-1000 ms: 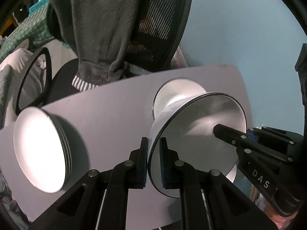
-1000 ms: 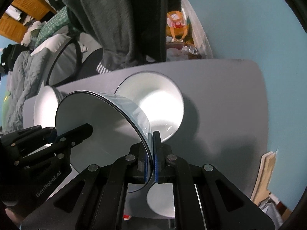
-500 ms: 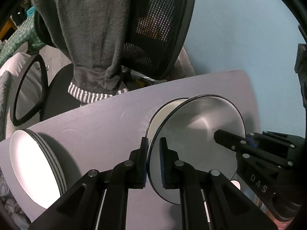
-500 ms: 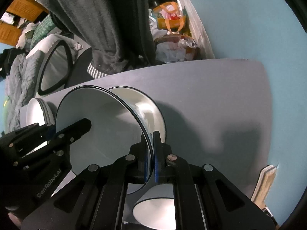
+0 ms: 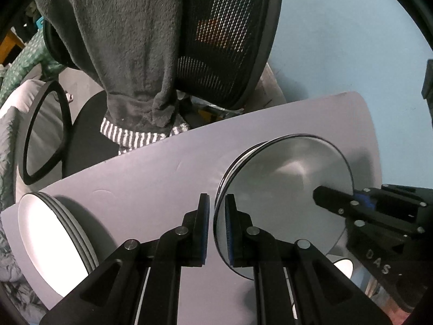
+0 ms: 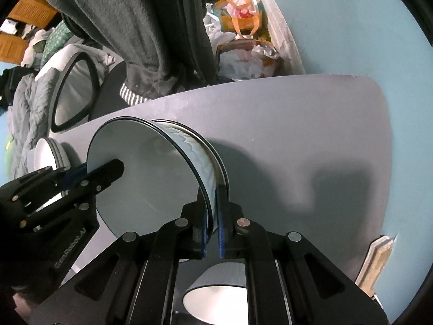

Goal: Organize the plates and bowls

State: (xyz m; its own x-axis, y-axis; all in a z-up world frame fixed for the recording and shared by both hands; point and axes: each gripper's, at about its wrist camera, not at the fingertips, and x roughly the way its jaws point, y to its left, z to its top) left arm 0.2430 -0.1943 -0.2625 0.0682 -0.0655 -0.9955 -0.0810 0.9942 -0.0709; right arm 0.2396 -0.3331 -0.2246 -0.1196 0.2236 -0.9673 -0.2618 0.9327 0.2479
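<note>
A white bowl with a dark rim (image 5: 286, 189) (image 6: 146, 173) sits nested in a second bowl (image 5: 238, 159) (image 6: 216, 159) on the grey table (image 5: 151, 173) (image 6: 297, 124). My left gripper (image 5: 217, 230) straddles the bowl's near rim with a visible gap between its pads and the rim. My right gripper (image 6: 212, 230) straddles the opposite rim, jaws slightly parted. Each gripper shows in the other's view, the right one (image 5: 351, 205) and the left one (image 6: 81, 178). A stack of white plates (image 5: 51, 241) (image 6: 48, 151) lies at the table's left.
A small white bowl (image 6: 216, 298) (image 5: 343, 266) sits at the near table edge under the right gripper. A mesh office chair (image 5: 222, 40) draped with a grey garment (image 5: 130, 48) stands behind the table. A blue wall (image 6: 351, 40) lies to the right.
Both grippers lowered the held bowl into the bowl on the table. The jaws of both have since loosened from its rim.
</note>
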